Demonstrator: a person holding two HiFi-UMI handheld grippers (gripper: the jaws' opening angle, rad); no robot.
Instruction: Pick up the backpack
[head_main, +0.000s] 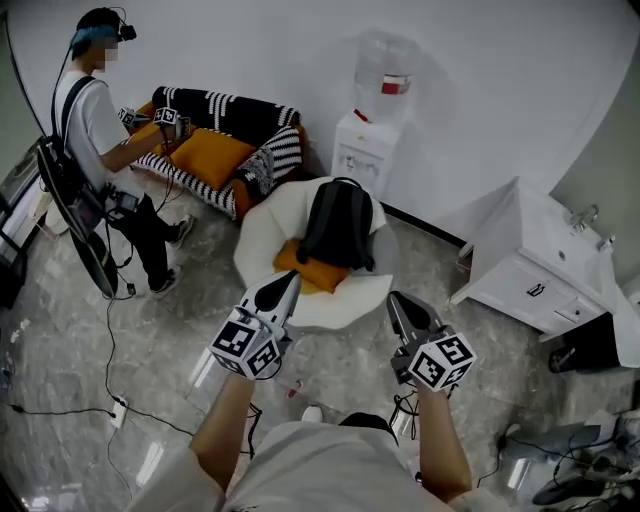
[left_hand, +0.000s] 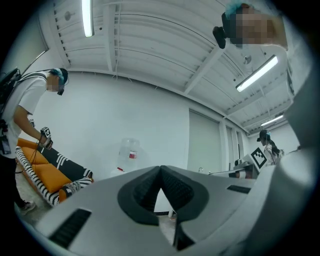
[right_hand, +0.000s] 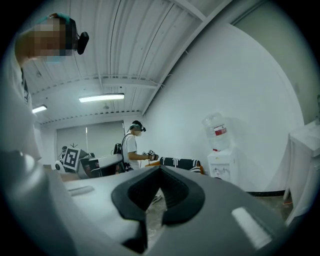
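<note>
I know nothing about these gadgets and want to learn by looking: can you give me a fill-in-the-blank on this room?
The backpack on the white chair is coloured ____.
The cushion at its lower end is ____.
The left gripper and right gripper have jaws not open but ____.
Missing: black; orange; shut.

**Pale shirt, grey grippers, marker cubes**

The person wears a light beige short-sleeved shirt (head_main: 310, 465). The left gripper (head_main: 288, 282) and right gripper (head_main: 398, 300) are grey tapering wedges with black ribbed pads. Each bears a white cube printed with black square markers: the left cube (head_main: 246, 346) and the right cube (head_main: 440, 362). A black head camera (left_hand: 220, 34) is worn.
</note>
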